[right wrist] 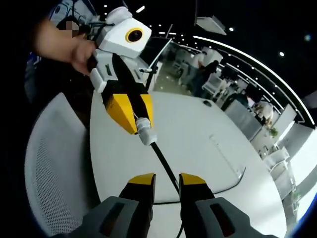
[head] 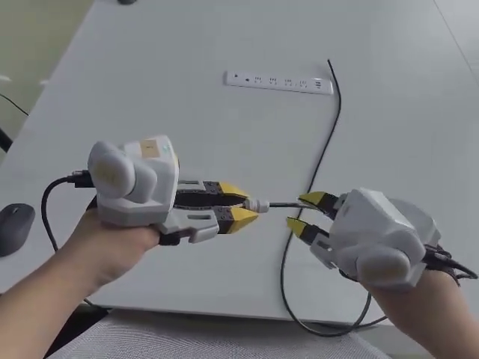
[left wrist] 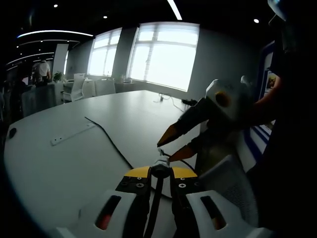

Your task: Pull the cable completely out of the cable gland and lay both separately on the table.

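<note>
My left gripper (head: 239, 203) is shut on a small white cable gland (head: 258, 204), held above the table's near edge. A thin black cable (head: 284, 203) leaves the gland to the right and passes between the yellow jaws of my right gripper (head: 307, 212), which stand open on either side of it. In the left gripper view the gland (left wrist: 161, 166) sits clamped in the left gripper (left wrist: 159, 172), with the right gripper (left wrist: 173, 141) open just beyond. In the right gripper view the cable (right wrist: 163, 161) runs from the gland (right wrist: 145, 130) into the gap of the right gripper (right wrist: 168, 179).
A white power strip (head: 278, 81) lies at the far middle of the white table (head: 172, 112). A long black cord (head: 329, 134) runs from near it toward the front edge and loops below. A dark mouse (head: 15, 224) is at the left edge. A mesh chair (right wrist: 59, 163) stands by the table.
</note>
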Demonstrator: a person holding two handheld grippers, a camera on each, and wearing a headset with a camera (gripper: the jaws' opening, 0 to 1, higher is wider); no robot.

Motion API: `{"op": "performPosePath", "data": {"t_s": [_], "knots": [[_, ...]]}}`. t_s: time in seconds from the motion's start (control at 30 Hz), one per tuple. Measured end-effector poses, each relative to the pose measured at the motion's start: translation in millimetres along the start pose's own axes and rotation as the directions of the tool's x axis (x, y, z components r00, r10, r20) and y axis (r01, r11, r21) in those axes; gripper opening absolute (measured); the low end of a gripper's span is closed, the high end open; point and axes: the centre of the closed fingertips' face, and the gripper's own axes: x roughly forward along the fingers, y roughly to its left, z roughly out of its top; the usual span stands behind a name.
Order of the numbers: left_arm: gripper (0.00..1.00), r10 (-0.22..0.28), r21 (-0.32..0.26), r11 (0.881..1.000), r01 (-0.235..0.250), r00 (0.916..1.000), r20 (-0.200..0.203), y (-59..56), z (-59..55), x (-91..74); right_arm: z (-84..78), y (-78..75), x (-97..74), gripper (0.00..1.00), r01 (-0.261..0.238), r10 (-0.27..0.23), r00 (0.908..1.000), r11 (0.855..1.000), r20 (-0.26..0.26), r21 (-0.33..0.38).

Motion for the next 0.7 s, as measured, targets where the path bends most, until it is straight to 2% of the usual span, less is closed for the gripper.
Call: {"op": "performPosePath", "data": {"t_s": [0.17, 0.53, 0.7], "knots": [[0.15, -0.007, 0.0, 1.0, 0.007, 1.0, 0.003, -1.5, 0.9, 0.2, 8.5, 7.7, 8.9, 0.11, -0.012, 0.012, 0.9999, 0.997, 0.005, -0.074], [0.15, -0.014, -0.004, 1.0, 0.014, 0.9999, -0.002, -1.8, -1.2, 0.6, 19.7, 8.5, 8.4, 0.03, -0.007, 0.01, 0.9995, 0.996, 0.029, -0.091], [0.15, -0.02, 0.003, 1.0, 0.02, 0.9997, -0.011, -3.3, -3.7, 2.6, 15.1, 10.7, 9.2, 0.02, -0.024, 0.025, 0.9996, 0.999, 0.014, -0.042]]}}
